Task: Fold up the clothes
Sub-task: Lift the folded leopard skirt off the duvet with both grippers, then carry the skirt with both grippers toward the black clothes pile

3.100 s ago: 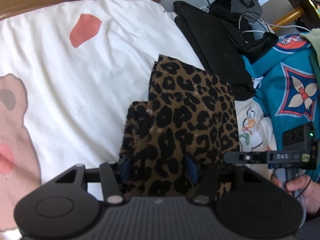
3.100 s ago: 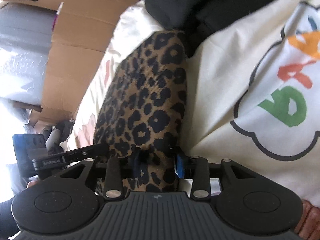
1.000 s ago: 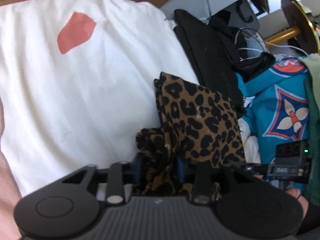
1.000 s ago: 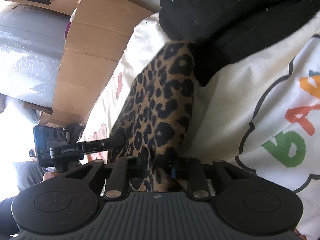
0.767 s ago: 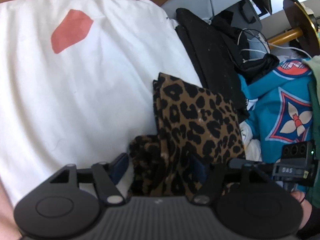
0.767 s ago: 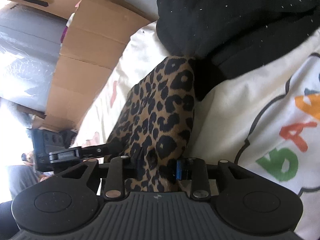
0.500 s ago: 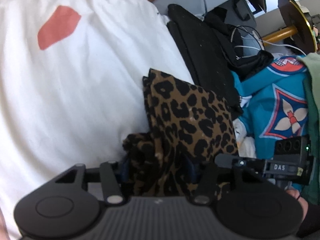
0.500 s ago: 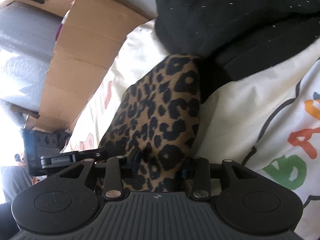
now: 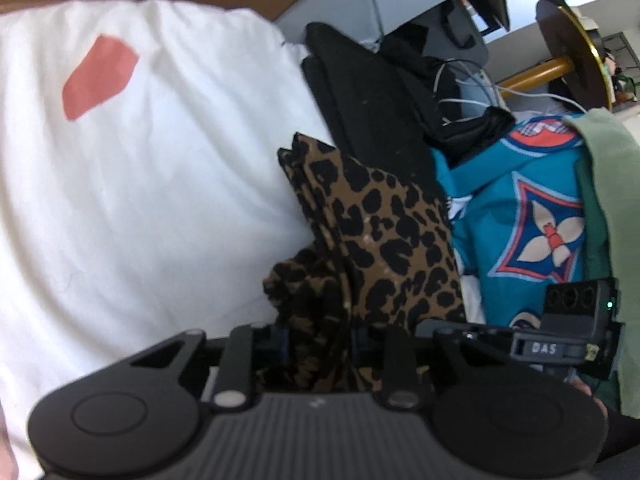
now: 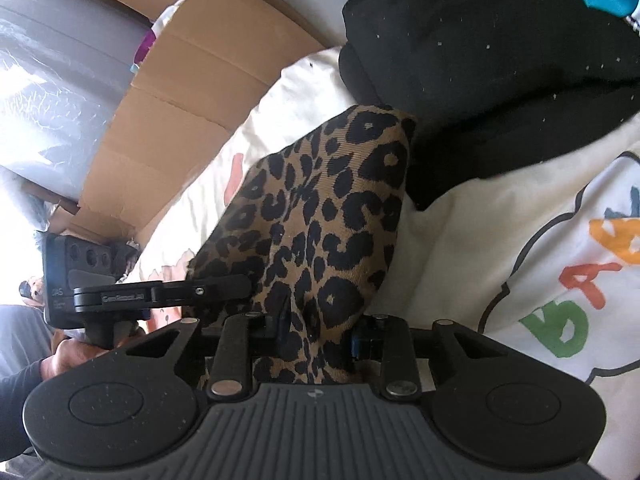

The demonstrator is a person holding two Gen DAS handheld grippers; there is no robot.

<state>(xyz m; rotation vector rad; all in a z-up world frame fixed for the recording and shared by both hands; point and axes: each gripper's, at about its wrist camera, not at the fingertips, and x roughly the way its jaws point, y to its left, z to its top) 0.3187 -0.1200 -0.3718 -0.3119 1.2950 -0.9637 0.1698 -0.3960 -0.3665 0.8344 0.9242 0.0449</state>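
A folded leopard-print garment [image 9: 384, 248] lies on the white bedsheet [image 9: 140, 200], its near end lifted and bunched. My left gripper [image 9: 318, 344] grips that bunched left end; its jaws are closing and the pads press the cloth. In the right wrist view the same garment [image 10: 332, 208] rises as a taut fold from my right gripper [image 10: 318, 332], whose closing jaws pinch its right end. The two grippers sit close side by side. The right gripper's camera housing [image 9: 580, 300] shows beside the left one.
Black clothes [image 9: 372, 112] are piled behind the garment, with cables [image 9: 472, 96] on top. A teal patterned garment [image 9: 532, 220] and a green one [image 9: 608, 184] lie to the right. A cream shirt with coloured print [image 10: 520, 240] is under the right gripper. Cardboard [image 10: 180, 120] edges the bed.
Both grippers widened briefly, then closed again on the leopard cloth. The near end of the garment has risen slightly and bunched tighter between them.
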